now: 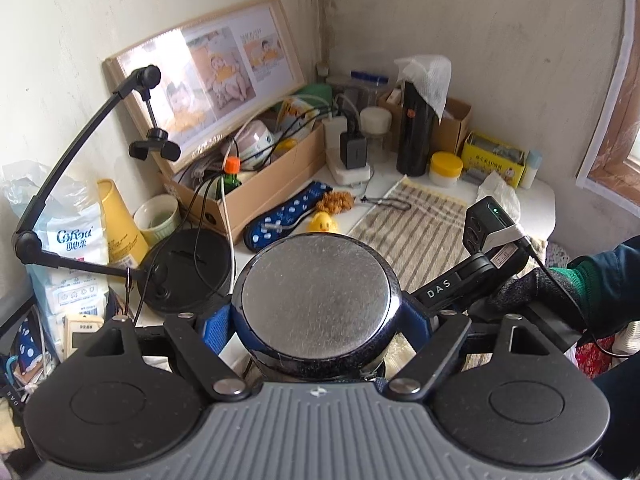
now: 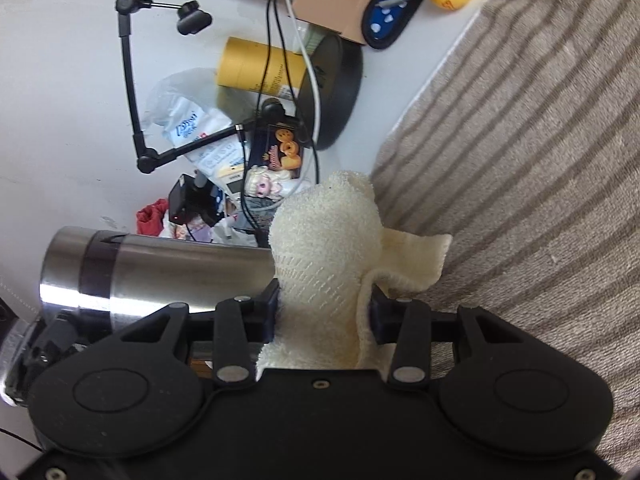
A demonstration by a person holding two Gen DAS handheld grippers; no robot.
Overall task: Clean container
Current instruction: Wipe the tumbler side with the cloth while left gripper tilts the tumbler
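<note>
The left gripper [image 1: 316, 316] has a grey ribbed housing with a small white logo near its front edge. Two black rounded lobes flank it, each embossed with a circle. Black link arms with silver round-head screws run forward to blue finger pads [image 1: 214, 326].

The right gripper [image 2: 324, 308], seen from its own camera, has a smooth black housing with one small centre screw, the same circle-embossed lobes, silver-screwed links and dark blue pads. From the left camera its side shows white "DAS" lettering, a black box with a green light, a white label and a thin black cable.

The right hand [image 1: 532, 296] wears a dark grey knitted glove with a green cuff, under a dark blue sleeve [image 1: 616, 264].
</note>
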